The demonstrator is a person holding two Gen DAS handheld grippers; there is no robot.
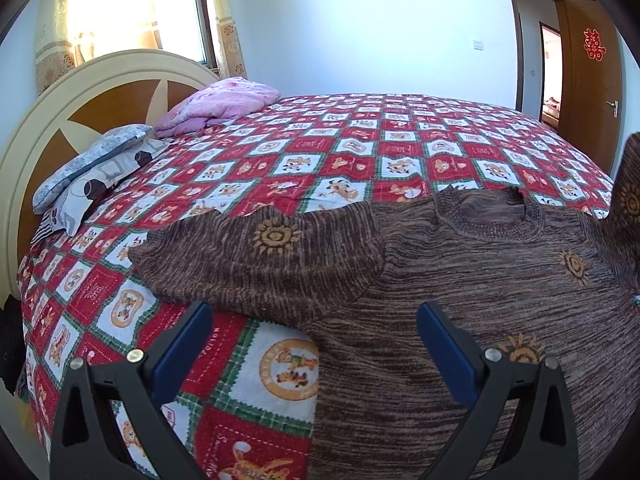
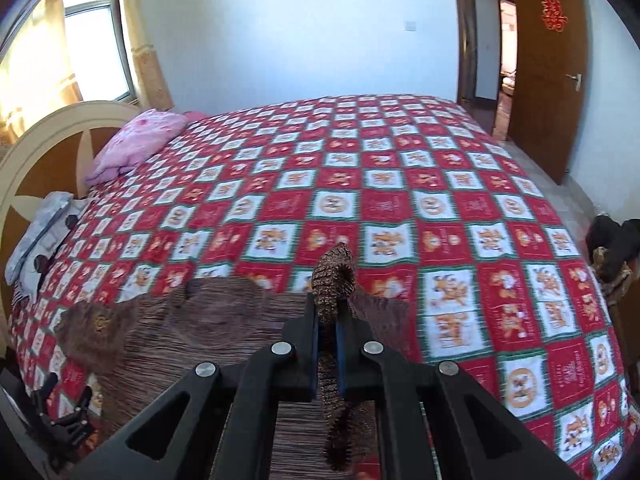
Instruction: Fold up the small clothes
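My right tongs (image 2: 329, 332) are pressed together on a ribbed cuff of the brown sweater (image 2: 224, 320), the knit standing up in a roll past the blue pads (image 2: 341, 354) and trailing down under them, where its end is hard to make out. My left tongs (image 1: 314, 344) are spread wide with nothing between them, hanging over the sweater's side edge where it meets the bedspread (image 1: 280, 376). The sweater lies flat on the near part of the bed, neck hole away from me. The left wrist view shows its left sleeve (image 1: 256, 256) spread across the checks and the sun motifs clearly, but cuts off the right sleeve at the frame edge; the right wrist view blurs those motifs and hides much of the body behind my tongs. Only the right view shows the left tongs small at its lower left corner, and a dark heap (image 2: 612, 252) beyond the bed's right side, too dim to identify. Pillows (image 1: 92, 176) and a pink quilt (image 1: 224, 100) sit by the headboard (image 1: 48, 120).
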